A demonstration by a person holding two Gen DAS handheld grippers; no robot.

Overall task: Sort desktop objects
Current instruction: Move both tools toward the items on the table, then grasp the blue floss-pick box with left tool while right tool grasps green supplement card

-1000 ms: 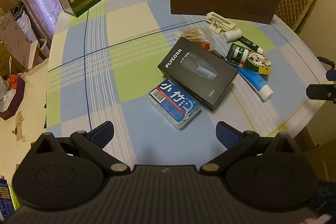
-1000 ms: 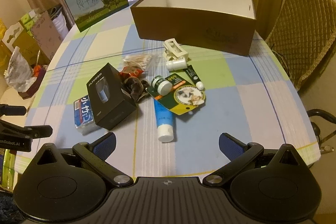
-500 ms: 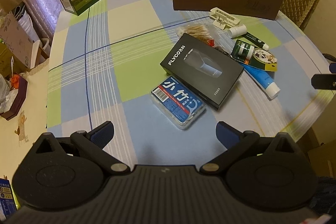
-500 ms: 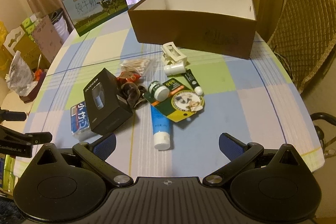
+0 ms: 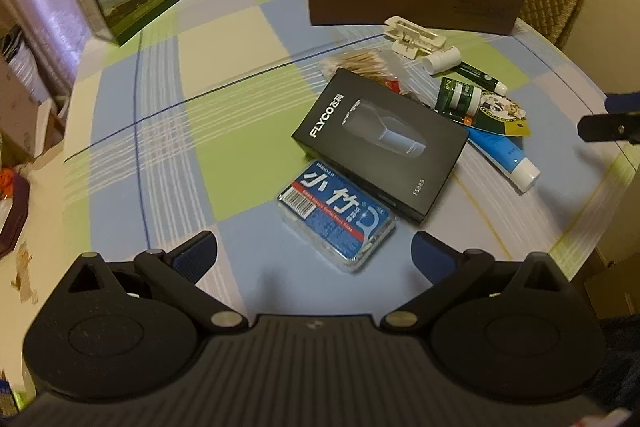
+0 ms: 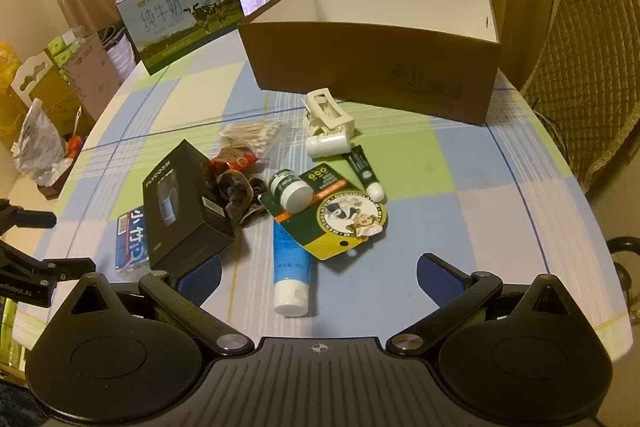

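Since a second ago I see both cameras closer to the clutter: the floss box [image 5: 337, 221] now sits lower and larger in my left view, and the blue tube [image 6: 291, 271] has slid down toward the bottom of my right view.

My left gripper [image 5: 314, 249] hangs above the table [image 5: 168, 131] with its jaws spread wide and holding nothing. The floss box lies flat just ahead of them, roughly between the two tips and a little toward the right one. The black box [image 5: 382, 143] lies flat just beyond it, touching or nearly touching its far edge.

My right gripper [image 6: 319, 273] is likewise released and empty. The blue tube lies between its tips, cap end toward me, nearer the left tip. The black box [image 6: 182, 207] is just beyond the left tip. The green card [image 6: 334, 217] overlaps the tube's far end, with a small jar [image 6: 290, 189] on it. Farther off lie a green tube [image 6: 365, 171], a white bottle [image 6: 328, 145], a white clip [image 6: 326, 113] and a bag of swabs [image 6: 252, 135]. The open brown box [image 6: 374, 67] stands beyond them all, with a milk carton [image 6: 182, 19] to its left.
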